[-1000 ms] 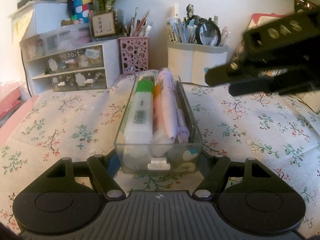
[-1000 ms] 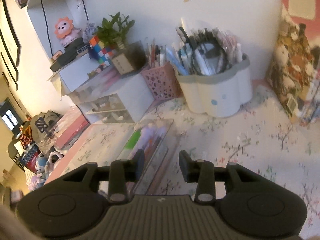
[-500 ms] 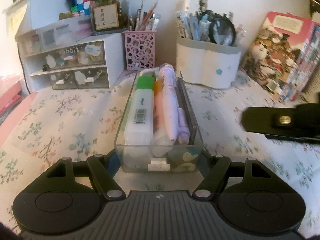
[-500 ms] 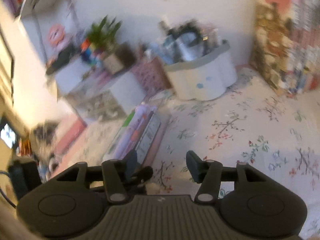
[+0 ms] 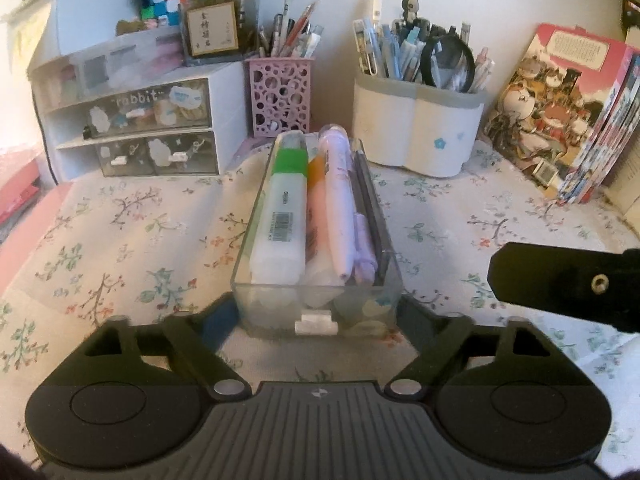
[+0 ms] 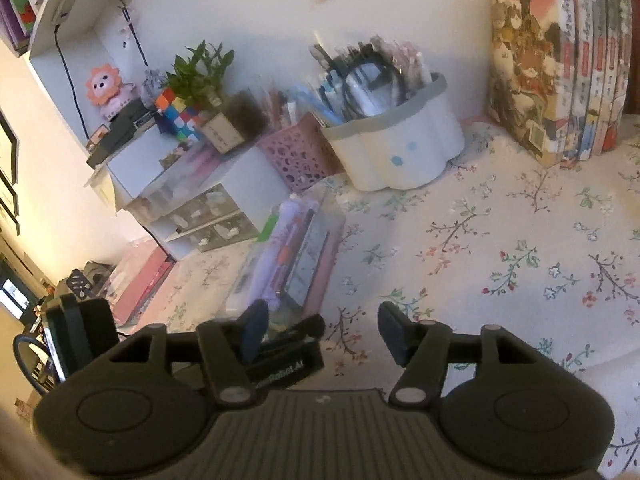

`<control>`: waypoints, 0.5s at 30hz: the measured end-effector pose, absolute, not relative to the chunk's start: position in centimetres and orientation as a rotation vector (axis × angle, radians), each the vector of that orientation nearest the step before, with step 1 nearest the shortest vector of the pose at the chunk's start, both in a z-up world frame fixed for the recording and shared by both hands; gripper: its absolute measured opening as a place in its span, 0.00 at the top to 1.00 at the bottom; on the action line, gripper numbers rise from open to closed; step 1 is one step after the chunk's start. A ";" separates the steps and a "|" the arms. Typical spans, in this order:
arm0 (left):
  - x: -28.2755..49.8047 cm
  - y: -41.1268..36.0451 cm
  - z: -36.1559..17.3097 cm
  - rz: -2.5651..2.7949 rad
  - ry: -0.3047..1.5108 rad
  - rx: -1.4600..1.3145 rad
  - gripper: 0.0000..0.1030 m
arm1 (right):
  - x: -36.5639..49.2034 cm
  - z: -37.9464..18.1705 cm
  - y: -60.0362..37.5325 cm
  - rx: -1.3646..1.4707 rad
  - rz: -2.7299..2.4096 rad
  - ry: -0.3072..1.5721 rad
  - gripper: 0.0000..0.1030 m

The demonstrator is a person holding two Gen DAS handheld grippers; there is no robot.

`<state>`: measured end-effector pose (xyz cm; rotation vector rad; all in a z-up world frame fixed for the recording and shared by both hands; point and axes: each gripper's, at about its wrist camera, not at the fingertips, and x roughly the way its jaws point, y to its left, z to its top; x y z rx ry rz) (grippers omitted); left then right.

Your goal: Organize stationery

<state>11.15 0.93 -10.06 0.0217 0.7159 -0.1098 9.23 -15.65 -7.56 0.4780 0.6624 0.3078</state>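
Observation:
A clear plastic drawer (image 5: 318, 300) lies on the floral cloth, holding a green-capped highlighter (image 5: 282, 208), an orange and a lilac marker and a dark pen. My left gripper (image 5: 318, 314) has its jaws on both sides of the drawer's near end, shut on it. The drawer also shows in the right wrist view (image 6: 292, 256). My right gripper (image 6: 324, 330) is open and empty, above the cloth to the right of the drawer; its finger shows in the left wrist view (image 5: 560, 280).
A white drawer unit (image 5: 132, 128) stands at the back left, with one slot open. A pink mesh pen cup (image 5: 280, 92) and a white pen holder (image 5: 416, 128) stand behind the drawer. Books (image 5: 568, 120) lean at the right.
My right gripper has dropped from up high at the right to low beside the drawer. The left gripper still holds the drawer and has tilted slightly down.

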 end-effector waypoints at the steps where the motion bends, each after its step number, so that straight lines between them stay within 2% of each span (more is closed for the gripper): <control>1: 10.7 0.9 -9.7 -0.108 0.706 0.026 0.13 | 9.1 -7.4 -15.8 0.476 0.303 0.658 0.49; 3: 9.7 0.8 -9.0 -0.085 0.708 0.058 0.05 | 8.6 -6.9 -16.3 0.490 0.295 0.656 0.48; 10: 5.8 1.3 -5.9 -0.024 0.721 0.083 0.05 | 6.6 -5.5 -17.4 0.479 0.294 0.649 0.33; 12: 5.1 1.7 -5.2 -0.005 0.736 0.061 0.05 | 5.9 -5.0 -17.5 0.466 0.299 0.646 0.23; 15: 4.1 2.2 -4.0 0.009 0.733 0.039 0.05 | 5.0 -4.4 -17.1 0.385 0.296 0.642 0.22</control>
